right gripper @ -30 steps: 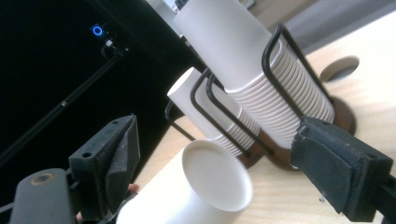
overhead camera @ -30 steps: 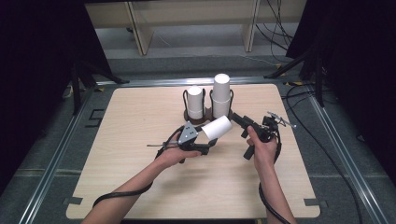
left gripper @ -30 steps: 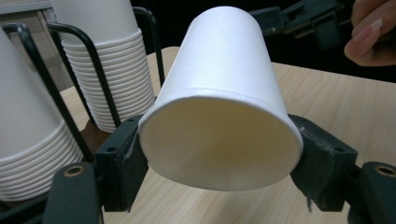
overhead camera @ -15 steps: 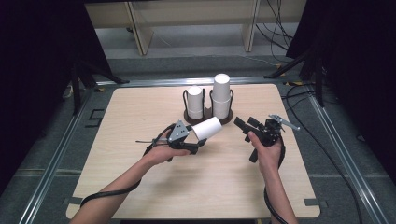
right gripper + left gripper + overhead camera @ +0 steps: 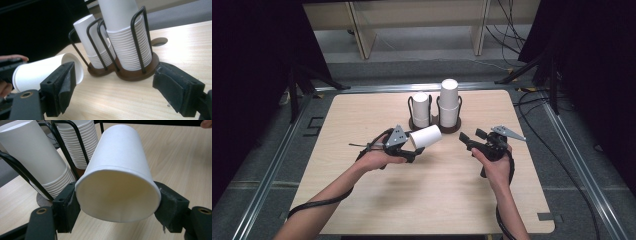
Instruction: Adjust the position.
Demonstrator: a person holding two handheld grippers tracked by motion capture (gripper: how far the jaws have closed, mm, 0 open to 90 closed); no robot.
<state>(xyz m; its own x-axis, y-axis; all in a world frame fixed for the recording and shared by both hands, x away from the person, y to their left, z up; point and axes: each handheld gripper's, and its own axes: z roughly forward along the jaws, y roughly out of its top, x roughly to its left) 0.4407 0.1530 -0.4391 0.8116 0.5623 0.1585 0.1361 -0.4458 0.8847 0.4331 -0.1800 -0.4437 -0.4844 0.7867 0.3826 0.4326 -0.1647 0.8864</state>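
Pale wooden table (image 5: 362, 200) amid dark curtains; left tongs (image 5: 409, 150) clamping paper cup (image 5: 426, 136), right tongs (image 5: 472, 144) wide, empty.

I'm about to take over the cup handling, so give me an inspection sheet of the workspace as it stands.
Surface: wooden table, bare around the work.
Job's things: one white paper cup lying sideways in the left gripper; two cup stacks upside down in a brown wire holder.
Clutter: nothing seen.
Grippers: left shut on the cup near its rim; right gripper open, nothing between its jaws, which have just been closing.
Cables: one trails from each gripper; more lie on the floor at the right.
Surroundings: dark curtains, metal frame, shelving behind.
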